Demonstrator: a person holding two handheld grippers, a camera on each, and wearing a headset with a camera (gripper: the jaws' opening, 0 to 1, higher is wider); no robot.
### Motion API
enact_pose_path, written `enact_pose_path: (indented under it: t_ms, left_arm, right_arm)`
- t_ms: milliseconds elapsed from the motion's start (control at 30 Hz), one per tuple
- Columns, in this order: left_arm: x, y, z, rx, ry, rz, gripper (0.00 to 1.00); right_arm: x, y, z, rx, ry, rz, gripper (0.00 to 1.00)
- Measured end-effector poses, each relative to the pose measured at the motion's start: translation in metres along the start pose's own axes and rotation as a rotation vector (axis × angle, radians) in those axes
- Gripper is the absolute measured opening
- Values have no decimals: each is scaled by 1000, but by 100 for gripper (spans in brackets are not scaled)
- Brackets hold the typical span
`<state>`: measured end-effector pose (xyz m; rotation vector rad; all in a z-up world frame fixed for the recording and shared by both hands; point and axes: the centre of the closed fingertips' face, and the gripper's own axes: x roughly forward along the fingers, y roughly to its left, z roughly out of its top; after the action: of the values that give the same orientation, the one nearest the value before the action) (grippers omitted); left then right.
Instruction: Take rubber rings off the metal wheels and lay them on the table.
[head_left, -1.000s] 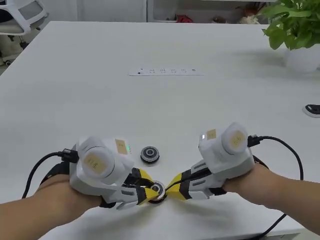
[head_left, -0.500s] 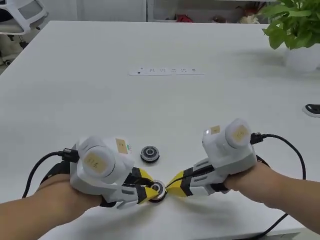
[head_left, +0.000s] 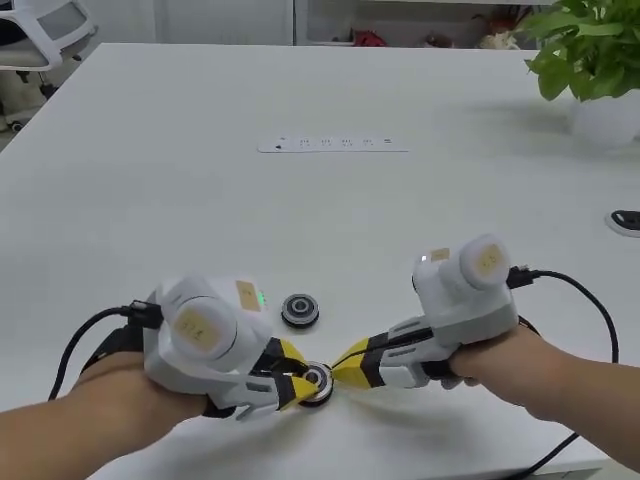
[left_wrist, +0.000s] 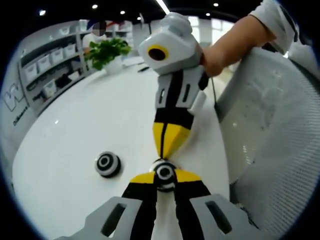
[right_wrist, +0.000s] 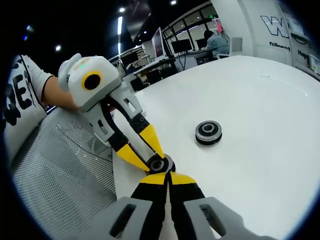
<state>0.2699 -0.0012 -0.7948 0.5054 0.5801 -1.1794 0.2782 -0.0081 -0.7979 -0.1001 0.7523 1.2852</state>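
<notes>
Left hand-held gripper clamps a wheel as the right hand-held gripper, tips closed against its rubber ring, risks slipping off.

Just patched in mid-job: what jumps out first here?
The left tongs and right tongs meet tip to tip near the front edge of the table, the left clamped on a small wheel, the right shut against its rim. A second wheel lies alone just behind them.

Big white table, flat white power strip lying mid-table, leafy potted plant far right, office chair far left, maybe a black puck near the right edge.
</notes>
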Motion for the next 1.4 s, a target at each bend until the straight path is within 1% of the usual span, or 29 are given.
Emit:
enact_pose_path:
  t_ms: [67, 133, 700, 1400]
  left_arm:
    - [0, 0, 0, -1, 3, 2, 13]
    - [0, 0, 0, 1, 7, 4, 13]
    - [1, 0, 0, -1, 17, 6, 12]
    - [0, -2, 0, 2, 27, 4, 12]
  right_arm:
    - [0, 2, 2, 10, -8, 10, 0]
    - [0, 1, 2, 3, -5, 6, 0]
    - [0, 5, 3, 36, -14, 19, 0]
    - [0, 11, 4, 33, -17, 39, 0]
